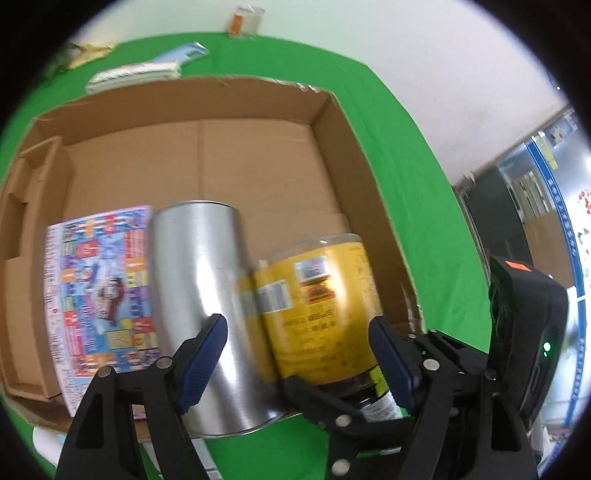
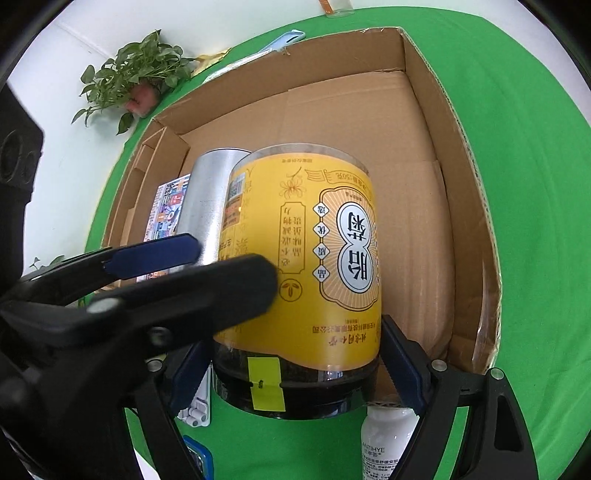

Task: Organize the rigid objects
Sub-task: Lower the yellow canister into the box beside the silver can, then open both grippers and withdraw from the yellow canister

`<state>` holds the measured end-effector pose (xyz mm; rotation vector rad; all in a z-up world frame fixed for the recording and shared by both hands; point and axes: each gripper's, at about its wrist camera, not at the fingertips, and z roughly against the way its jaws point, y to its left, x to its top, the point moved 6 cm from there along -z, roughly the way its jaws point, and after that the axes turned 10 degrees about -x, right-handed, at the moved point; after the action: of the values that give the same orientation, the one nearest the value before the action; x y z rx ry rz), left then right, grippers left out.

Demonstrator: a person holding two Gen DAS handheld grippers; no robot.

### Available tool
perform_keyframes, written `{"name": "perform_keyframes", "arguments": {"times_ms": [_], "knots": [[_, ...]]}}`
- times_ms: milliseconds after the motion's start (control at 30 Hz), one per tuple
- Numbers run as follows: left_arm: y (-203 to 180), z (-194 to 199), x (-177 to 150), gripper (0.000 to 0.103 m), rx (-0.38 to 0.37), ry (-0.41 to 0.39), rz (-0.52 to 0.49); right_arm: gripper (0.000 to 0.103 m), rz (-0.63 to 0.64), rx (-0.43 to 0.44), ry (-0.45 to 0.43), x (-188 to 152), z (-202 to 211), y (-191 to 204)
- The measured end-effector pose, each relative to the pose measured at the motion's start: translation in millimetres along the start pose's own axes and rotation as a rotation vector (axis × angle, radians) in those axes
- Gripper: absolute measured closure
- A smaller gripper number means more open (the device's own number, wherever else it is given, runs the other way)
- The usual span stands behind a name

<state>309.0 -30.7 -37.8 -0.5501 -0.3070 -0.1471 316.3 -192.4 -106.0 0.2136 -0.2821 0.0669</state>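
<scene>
An open cardboard box (image 1: 258, 92) lies on the green table (image 1: 406, 184). My right gripper (image 2: 295, 369) is shut on a yellow-labelled jar (image 2: 306, 240) just above its black lid, with the jar tilted into the box. Beside it on the left is a silver can (image 1: 199, 266), whose near end sticks out over the box's near wall. A colourful printed box (image 1: 99, 288) lies flat at the left. My left gripper (image 1: 299, 354) stands open, its pads wide apart above the can and the jar (image 1: 317, 295). Its fingers (image 2: 155, 254) cross in front of both in the right wrist view.
A white bottle (image 2: 384, 443) and a small white item (image 2: 195, 410) stand on the cloth in front of the box. Behind it lie flat packs (image 1: 136, 74), a blue pack (image 1: 184, 55) and a glass cup (image 1: 247, 20). A potted plant (image 2: 140, 74) sits far left.
</scene>
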Motion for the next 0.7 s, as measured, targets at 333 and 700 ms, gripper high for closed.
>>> {"name": "perform_keyframes", "arguments": {"times_ms": [333,700], "knots": [[47,74,-31,0.024,-0.012,-0.206,0.073,0.028,-0.003,0.016,-0.092,-4,26,2],[31,144,-95,0.018,0.278,-0.587,-0.126,0.011,-0.045,-0.101,-0.278,-50,81,11]]}}
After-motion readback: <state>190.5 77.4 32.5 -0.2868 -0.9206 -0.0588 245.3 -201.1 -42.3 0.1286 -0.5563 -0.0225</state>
